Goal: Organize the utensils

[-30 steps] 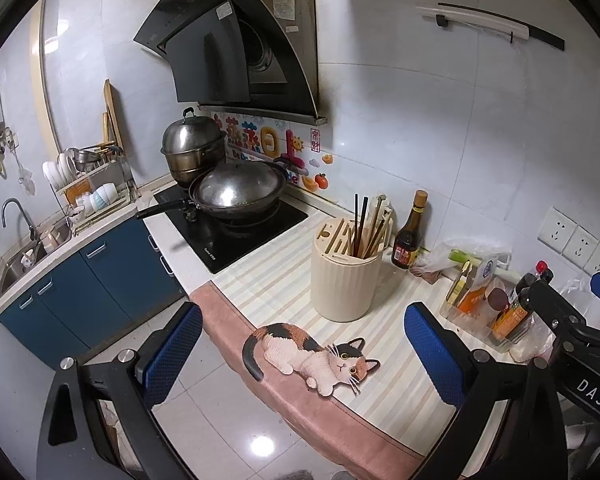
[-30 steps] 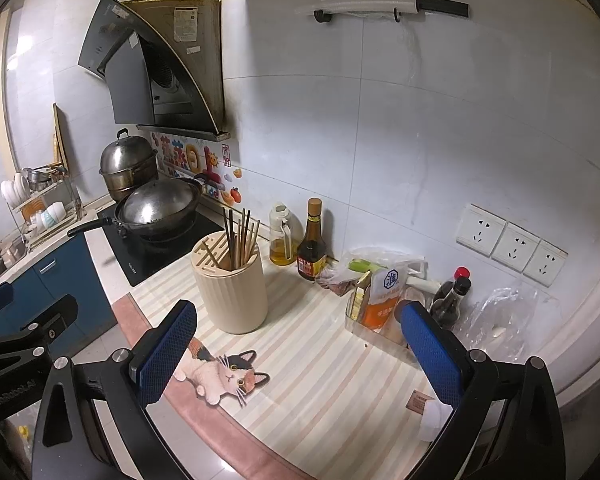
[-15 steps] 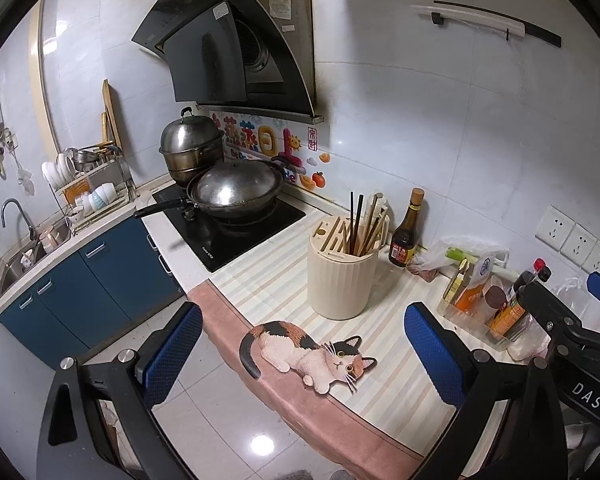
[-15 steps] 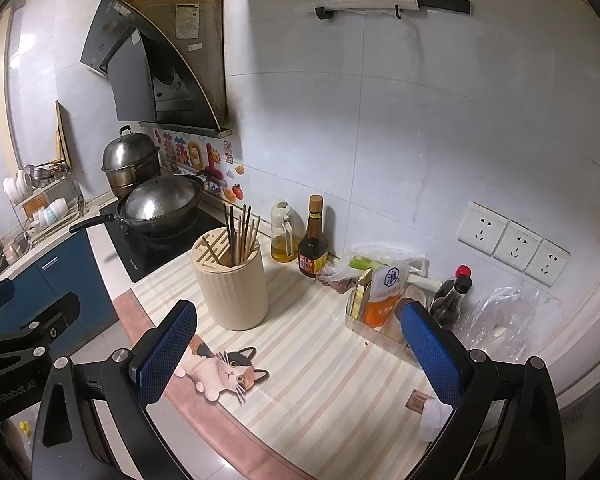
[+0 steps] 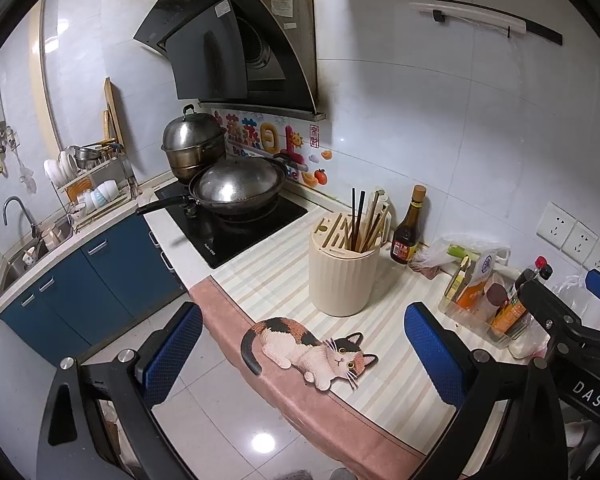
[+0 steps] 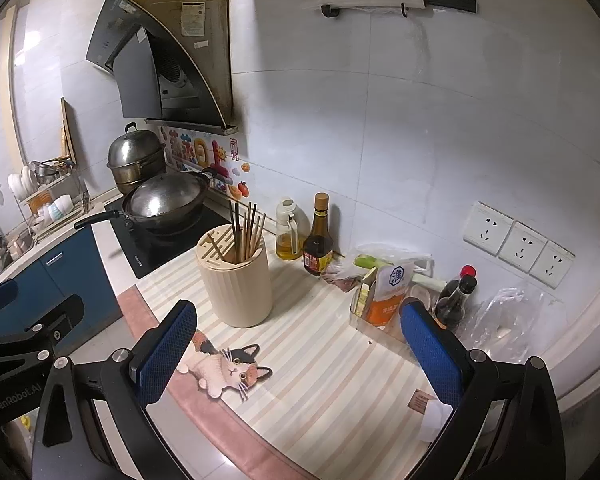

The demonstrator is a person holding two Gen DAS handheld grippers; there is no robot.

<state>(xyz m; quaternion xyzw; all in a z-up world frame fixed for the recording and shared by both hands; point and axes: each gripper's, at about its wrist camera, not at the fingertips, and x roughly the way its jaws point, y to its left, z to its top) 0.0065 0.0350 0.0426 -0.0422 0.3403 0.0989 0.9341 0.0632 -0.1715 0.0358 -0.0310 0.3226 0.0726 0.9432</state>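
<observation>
In the left wrist view, you are holding the left gripper (image 5: 300, 354) spread wide and empty, near the counter edge, with the ribbed cream utensil holder (image 5: 343, 271) of chopsticks (image 5: 361, 219) standing beyond. In the right wrist view, you are keeping the right gripper (image 6: 296, 354) equally wide and empty; the holder (image 6: 236, 286) sits far-left, so a careless reach risks tipping it or the brown glass sauce bottle (image 6: 318, 240) just right of it.

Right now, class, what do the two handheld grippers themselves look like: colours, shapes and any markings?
Both the left gripper and the right gripper have matte black angular frames with silver screw heads at the joints. Each carries two long blue pads with a fine diamond texture. White lettering shows on the bodies: "DAS" on the right one, "GenRobot.AI" on the left. No cables or sleeves are visible.
</observation>
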